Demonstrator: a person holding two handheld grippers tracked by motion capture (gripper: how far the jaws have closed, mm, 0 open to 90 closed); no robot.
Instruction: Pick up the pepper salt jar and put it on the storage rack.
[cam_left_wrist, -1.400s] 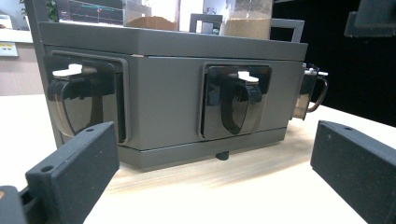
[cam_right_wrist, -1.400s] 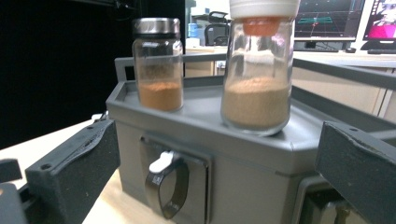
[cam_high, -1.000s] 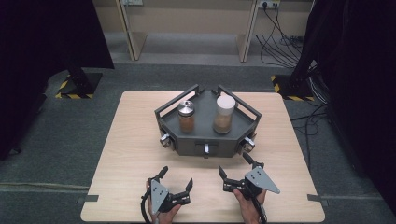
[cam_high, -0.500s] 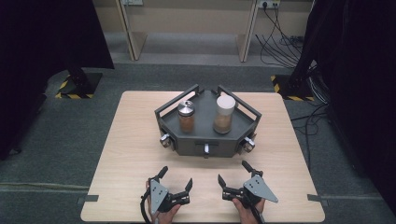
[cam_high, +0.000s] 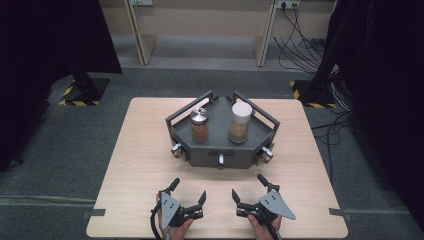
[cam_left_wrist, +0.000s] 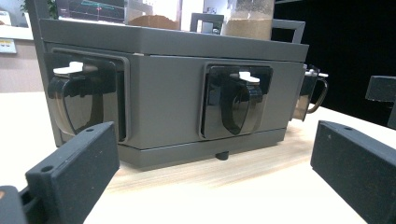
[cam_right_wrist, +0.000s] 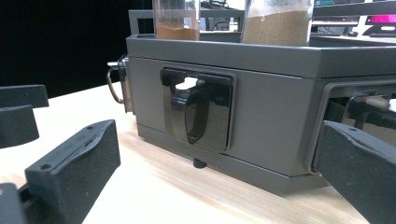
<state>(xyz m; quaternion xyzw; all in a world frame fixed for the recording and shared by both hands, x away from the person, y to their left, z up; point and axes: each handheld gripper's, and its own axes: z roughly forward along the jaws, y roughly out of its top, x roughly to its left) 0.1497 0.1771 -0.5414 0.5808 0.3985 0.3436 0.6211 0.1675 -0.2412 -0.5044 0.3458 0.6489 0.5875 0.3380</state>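
High view: grey rack (cam_high: 200, 156) long axis left-right, front facing grippers.

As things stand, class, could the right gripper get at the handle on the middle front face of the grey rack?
Probably yes. The right gripper sits open on the table, and only bare wood lies between it and the middle handle of the grey rack. The left gripper stays off to the side.
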